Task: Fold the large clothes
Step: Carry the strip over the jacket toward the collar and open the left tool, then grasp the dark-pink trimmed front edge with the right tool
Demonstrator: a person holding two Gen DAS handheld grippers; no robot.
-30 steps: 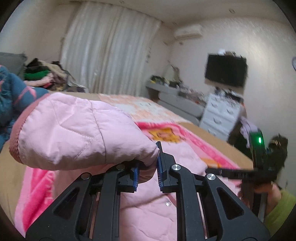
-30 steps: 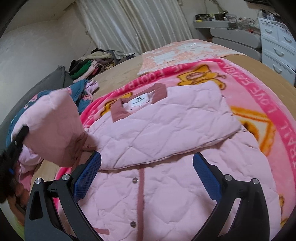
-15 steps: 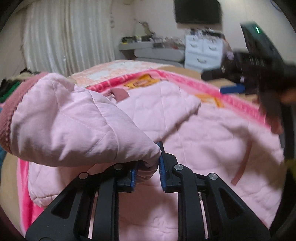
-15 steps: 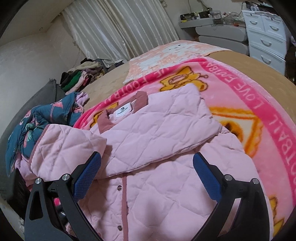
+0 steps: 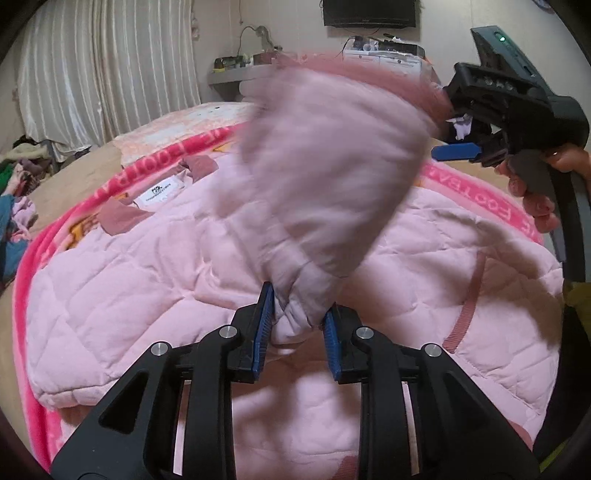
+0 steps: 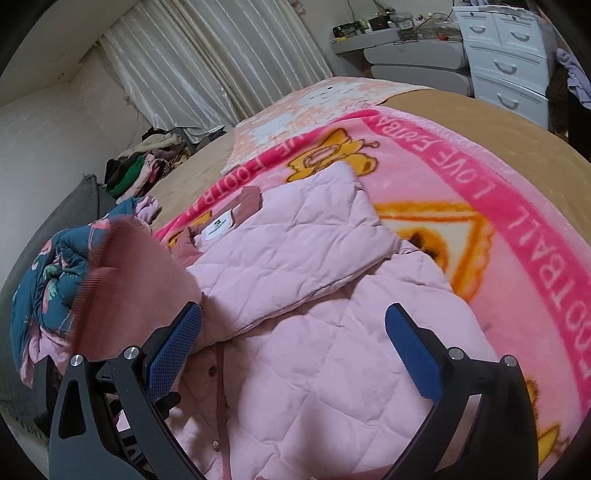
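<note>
Left gripper (image 5: 297, 326) jaws just easing open, sleeve (image 5: 325, 177) still between them for dropping across the pink jacket (image 6: 314, 354); right gripper (image 6: 295, 354) wide, empty above it.

A bedroom with pale walls (image 6: 44, 122) and long white curtains (image 6: 207, 55) behind a bed (image 6: 480, 122). A dark television (image 5: 369, 13) hangs on the wall above a white chest of drawers (image 6: 506, 66), beside a cluttered grey shelf (image 6: 399, 40).
</note>
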